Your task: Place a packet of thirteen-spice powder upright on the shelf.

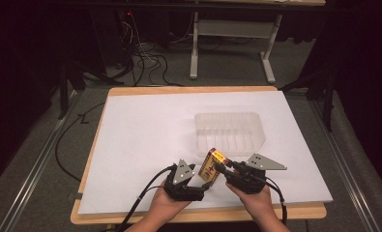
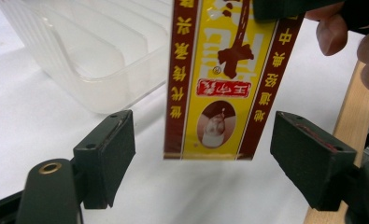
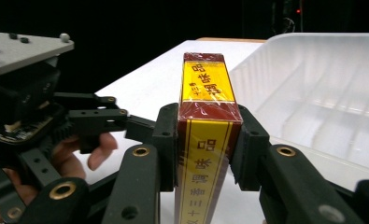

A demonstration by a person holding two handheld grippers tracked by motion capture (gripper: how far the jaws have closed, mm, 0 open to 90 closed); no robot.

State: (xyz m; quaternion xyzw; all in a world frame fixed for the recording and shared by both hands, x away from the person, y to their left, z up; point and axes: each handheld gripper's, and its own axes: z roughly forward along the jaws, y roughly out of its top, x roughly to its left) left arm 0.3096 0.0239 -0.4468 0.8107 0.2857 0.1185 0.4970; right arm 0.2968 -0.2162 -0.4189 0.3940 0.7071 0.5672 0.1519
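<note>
A yellow and dark red box (image 1: 212,166) with printed characters hangs upright just above the white sheet, near the table's front edge. My right gripper (image 1: 221,170) is shut on it; in the right gripper view its pads (image 3: 167,140) press both narrow sides of the box (image 3: 208,84). My left gripper (image 1: 203,182) is open. In the left gripper view the box's lower end (image 2: 219,79) hangs between the spread jaws of the left gripper (image 2: 203,158), with a gap on each side. A clear plastic container (image 1: 229,115) stands right behind the box.
The white sheet (image 1: 145,130) covers a wooden table, whose front edge (image 1: 198,215) lies just under my hands. The ribbed container (image 2: 79,60) is close to both grippers. Cables (image 1: 145,60) and a white table frame (image 1: 194,48) stand on the floor beyond.
</note>
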